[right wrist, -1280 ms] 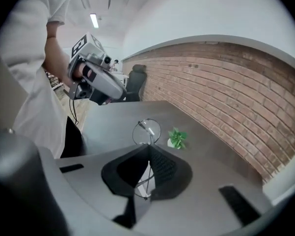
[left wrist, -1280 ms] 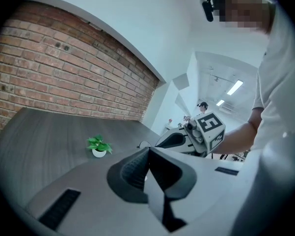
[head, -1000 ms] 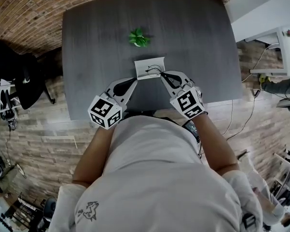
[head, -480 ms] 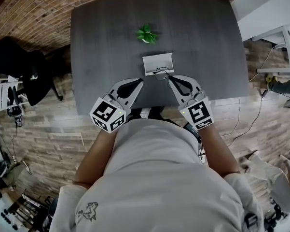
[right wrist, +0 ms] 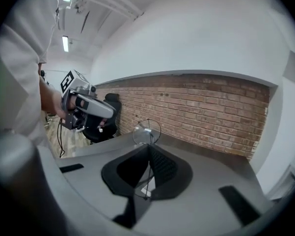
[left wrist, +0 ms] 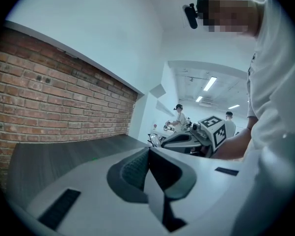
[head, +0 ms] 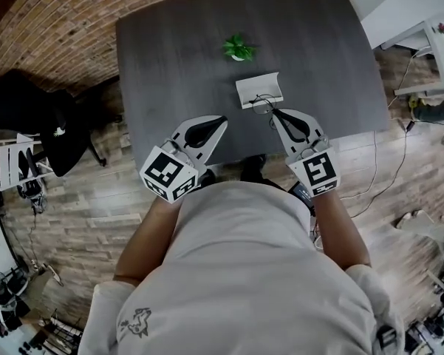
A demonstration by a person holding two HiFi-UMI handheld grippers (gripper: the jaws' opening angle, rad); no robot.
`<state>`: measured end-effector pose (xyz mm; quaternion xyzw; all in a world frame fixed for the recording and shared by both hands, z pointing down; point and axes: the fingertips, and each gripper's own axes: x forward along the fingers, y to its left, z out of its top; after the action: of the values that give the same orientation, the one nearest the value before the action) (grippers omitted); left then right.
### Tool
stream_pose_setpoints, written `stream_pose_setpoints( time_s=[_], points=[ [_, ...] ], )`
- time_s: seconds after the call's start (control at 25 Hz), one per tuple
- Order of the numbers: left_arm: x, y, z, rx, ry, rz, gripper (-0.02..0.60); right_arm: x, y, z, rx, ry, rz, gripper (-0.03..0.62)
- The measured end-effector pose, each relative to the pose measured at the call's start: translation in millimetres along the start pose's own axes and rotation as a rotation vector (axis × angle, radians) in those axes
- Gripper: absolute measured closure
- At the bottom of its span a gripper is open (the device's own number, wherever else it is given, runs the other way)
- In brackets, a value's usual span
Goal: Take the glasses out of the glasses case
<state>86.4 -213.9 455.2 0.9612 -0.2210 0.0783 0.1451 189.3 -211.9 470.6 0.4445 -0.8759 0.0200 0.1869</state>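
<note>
The white glasses case (head: 259, 89) lies open on the dark table (head: 170, 65). Thin wire-framed glasses (head: 264, 106) hang just at the case's near edge, and my right gripper (head: 275, 112) is shut on them. In the right gripper view a round lens (right wrist: 147, 131) sticks up past the gripper (right wrist: 148, 149), with a thin wire running between the closed pads. My left gripper (head: 222, 120) is over the table's near edge, left of the case and apart from it. It (left wrist: 148, 151) is shut with nothing in it.
A small green potted plant (head: 238, 48) stands on the table behind the case. A brick wall (right wrist: 211, 117) runs along the table's far side. A black chair (head: 52, 117) stands left of the table, on the floor. People stand in the room beyond (left wrist: 179, 117).
My right gripper has drawn back from the case toward me and up, taking the glasses with it. My left gripper has also pulled away from the case's left side.
</note>
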Motion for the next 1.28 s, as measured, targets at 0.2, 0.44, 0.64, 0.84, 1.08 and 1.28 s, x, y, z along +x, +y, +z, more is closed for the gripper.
stream_pose_setpoints(
  time_s=[0.2,0.44,0.64,0.84,1.08,1.28],
  points=[
    [-50,0,-4,0.018,-0.016,-0.054,0.571,-7,35,19,0.006,-0.014,-0.089,0.58],
    [-107,-11,-14,0.065,-0.038,-0.111,0.571,-28,90,17,0.015,-0.014,-0.162,0.58],
    [-138,-24,-22,0.081,-0.034,-0.185,0.571,-49,130,16,0.034,0.007,-0.242,0.58],
    [-161,-40,-24,0.09,-0.026,-0.233,0.571,-72,159,15,0.072,-0.003,-0.305,0.58],
    [-171,-55,-23,0.081,-0.038,-0.243,0.57,-92,176,26,0.05,0.009,-0.302,0.58],
    [-174,-73,-22,0.087,-0.039,-0.227,0.571,-109,188,27,0.046,-0.022,-0.291,0.58]
  ],
)
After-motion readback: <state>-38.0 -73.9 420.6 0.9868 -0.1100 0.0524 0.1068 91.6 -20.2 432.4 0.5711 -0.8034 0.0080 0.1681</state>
